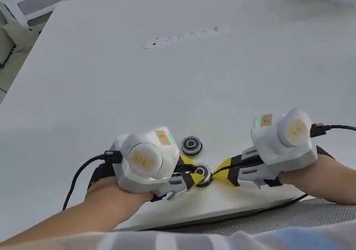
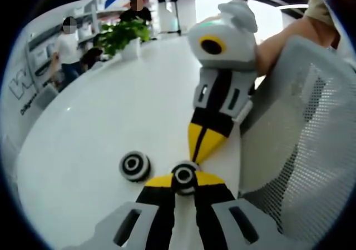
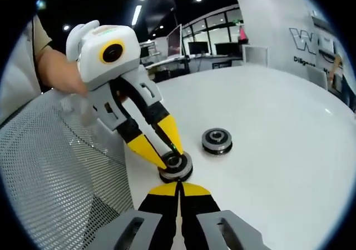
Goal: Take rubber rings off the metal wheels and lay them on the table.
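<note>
Nearest, at the front edge of the white surface (image 1: 111,83), the two tools meet nose to nose; the left claw (image 2: 185,179) is clamped on a small metal wheel (image 1: 202,173), one yellow tip on each side of it; the wheel sits on the surface just inside that edge, with its black rubber ring (image 3: 168,176) on the rim; the right claw (image 3: 179,190) has its jaws pressed together, and their yellow point touches the wheel's rim from the opposite side; whether any rubber is nipped between them cannot be told. Just beyond, a second wheel (image 1: 192,145) lies flat on the surface, apart from both claws, its own black ring on; a mesh chair back (image 2: 311,150) stands beside the near edge. Well up the surface lies a white power strip (image 1: 189,34); at the far end stands a potted plant (image 2: 119,36), with people beyond it.
</note>
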Available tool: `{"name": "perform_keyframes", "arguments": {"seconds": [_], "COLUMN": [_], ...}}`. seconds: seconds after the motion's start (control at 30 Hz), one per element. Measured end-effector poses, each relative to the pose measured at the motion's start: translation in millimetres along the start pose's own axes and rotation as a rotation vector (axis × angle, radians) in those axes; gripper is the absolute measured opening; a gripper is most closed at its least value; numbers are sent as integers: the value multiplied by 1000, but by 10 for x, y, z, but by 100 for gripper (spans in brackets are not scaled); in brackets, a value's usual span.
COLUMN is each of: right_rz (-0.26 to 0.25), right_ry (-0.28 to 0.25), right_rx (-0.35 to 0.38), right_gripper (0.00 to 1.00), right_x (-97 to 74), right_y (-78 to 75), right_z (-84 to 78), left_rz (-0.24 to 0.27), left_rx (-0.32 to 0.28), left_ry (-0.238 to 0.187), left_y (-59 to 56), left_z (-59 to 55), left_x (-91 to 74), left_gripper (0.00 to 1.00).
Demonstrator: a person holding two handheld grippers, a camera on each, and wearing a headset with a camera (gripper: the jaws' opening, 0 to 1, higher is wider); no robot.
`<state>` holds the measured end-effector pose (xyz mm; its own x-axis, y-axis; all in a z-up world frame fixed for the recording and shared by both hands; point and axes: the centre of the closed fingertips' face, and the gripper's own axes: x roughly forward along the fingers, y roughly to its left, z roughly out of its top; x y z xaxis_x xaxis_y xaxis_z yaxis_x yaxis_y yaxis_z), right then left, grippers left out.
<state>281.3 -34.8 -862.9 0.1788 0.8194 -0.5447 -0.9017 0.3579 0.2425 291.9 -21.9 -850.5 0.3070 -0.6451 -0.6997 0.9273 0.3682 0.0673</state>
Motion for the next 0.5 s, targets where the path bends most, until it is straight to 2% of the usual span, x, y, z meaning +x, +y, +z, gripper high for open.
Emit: {"name": "perform_keyframes", "arguments": {"seconds": [0.07,0.13,0.3,0.43,0.5], "right_rz": [10,6,9,24,24], "right_ry": [-26,-49,-53,-101,-94], "right_rx": [83,126,155,233,235], "right_gripper": [0,0,0,0,0], "right_x": [-12,-28,-27,-39,-30], "right_y": [-17,-54,-77,-89,-86], "right_z": [20,28,29,109,104], "left_rz": [0,-1,0,2,4], "left_rx": [0,0,2,2,3], "left_ry": [0,0,1,1,3], "left_y": [0,1,2,1,0], "left_z": [0,-2,-4,-4,-3], "left_x": [0,0,1,3,4], "left_gripper": [13,13,13,12,12]}}
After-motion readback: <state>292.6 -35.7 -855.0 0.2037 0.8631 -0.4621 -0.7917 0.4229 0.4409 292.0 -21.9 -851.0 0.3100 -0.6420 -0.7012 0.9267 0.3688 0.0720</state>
